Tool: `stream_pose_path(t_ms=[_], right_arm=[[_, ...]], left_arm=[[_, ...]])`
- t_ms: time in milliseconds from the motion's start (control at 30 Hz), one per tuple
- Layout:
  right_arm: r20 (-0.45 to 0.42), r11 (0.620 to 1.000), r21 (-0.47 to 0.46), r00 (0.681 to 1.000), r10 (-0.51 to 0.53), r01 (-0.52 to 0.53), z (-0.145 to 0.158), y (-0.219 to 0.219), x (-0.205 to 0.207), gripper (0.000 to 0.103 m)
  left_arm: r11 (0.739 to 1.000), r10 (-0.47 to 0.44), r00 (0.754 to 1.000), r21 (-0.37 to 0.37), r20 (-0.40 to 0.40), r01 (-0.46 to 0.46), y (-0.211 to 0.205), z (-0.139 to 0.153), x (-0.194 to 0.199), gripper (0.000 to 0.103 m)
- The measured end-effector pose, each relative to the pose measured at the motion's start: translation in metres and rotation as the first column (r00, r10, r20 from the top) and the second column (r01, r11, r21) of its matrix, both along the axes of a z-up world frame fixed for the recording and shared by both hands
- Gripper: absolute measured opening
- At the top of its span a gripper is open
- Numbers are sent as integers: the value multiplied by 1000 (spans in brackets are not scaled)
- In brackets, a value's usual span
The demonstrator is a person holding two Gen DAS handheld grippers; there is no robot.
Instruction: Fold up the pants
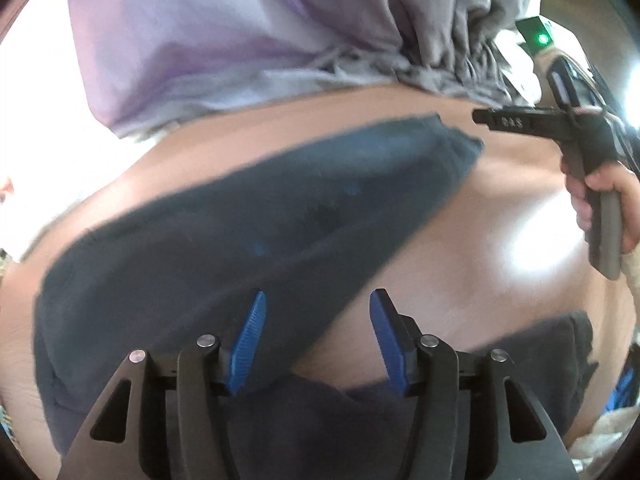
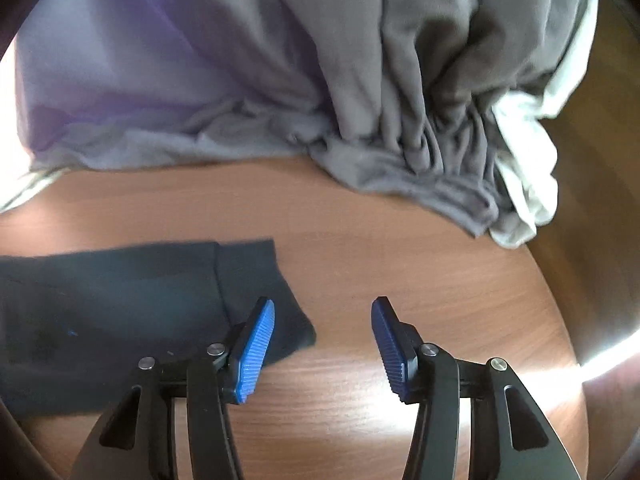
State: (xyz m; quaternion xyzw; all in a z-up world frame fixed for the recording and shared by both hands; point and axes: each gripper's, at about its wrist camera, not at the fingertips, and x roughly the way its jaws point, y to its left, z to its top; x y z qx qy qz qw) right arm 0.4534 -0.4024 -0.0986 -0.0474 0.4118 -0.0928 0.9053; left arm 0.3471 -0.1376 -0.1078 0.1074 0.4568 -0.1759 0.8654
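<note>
Nearest the left wrist camera, the left gripper (image 1: 316, 308) hovers with its blue pads (image 1: 250, 338) spread wide and nothing between them. Beneath and beyond it lie the pants (image 1: 224, 248), dark navy, spread flat on the wooden table (image 1: 500, 208), one leg running away to the upper right and another dark part lying at the lower right of the view. Past the leg's end, at the right edge, a hand (image 1: 604, 204) grips the handle of the right gripper (image 1: 486, 117); from this side view I cannot tell how its jaws stand

Close to the right wrist camera, the right gripper (image 2: 323, 312) shows its jaws wide apart and empty. Its left pad (image 2: 256, 354) hangs over the end of the pants (image 2: 132, 312), while the right pad hangs over bare table (image 2: 420, 264). The pants' end lies flat at the left of this view, its corner reaching between the pads' line and the table's middle

Farther back, along the table's far edge, sits a heap of cloth: a lilac sheet (image 2: 140, 80) at the left, a crumpled grey cloth (image 2: 420, 100) beside it, and a white cloth (image 2: 528, 152) at the right, well apart from the pants
</note>
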Motion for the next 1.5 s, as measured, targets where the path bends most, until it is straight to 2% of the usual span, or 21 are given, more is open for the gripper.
stream_pose_path(t_ms=[100,200,367,500,767,867,1033,1133,1233,1333,1433,1500], right_arm=[[23,999,15,999,43,-43,13,4,9,51],[12,992,66,994,109,-109,15,7,26,51],[-80,973,157,980,184,-169,-16,11,63,51],[-119,969,178,974,195,-172,-34,14,72,51],[-89,983,-13,979,182,-184,-37,30,76,51],[-81,988,-37,986,149,-152,-39,33,77,51],[-75,989,-39,988,139,-142,-38,30,78,52],[-66,991,-28,989,130,-132,-34,29,74,53],[-24,992,-24,993,120,-120,-19,28,56,57],[20,994,-2,994,109,-109,0,28,25,58],[47,994,33,994,101,-102,17,28,-8,58],[72,993,52,992,104,-107,28,29,-28,60]], left_arm=[[999,40,997,10,68,-41,3,6,14,53],[997,79,994,-1,75,-79,4,4,31,53],[993,109,992,29,70,-111,-3,-3,38,53],[991,122,991,39,47,-124,-4,-14,35,53],[984,178,983,10,-45,-178,7,-31,33,53],[984,175,982,-2,-71,-176,8,-37,30,53],[986,167,984,2,-57,-167,7,-37,29,54],[986,165,986,-18,-25,-165,10,-26,27,54],[983,174,984,-73,38,-171,17,-5,15,58],[977,193,976,-114,106,-180,26,17,-2,59],[974,201,970,-137,140,-182,35,35,-17,59],[970,212,963,-156,168,-186,42,47,-31,64]])
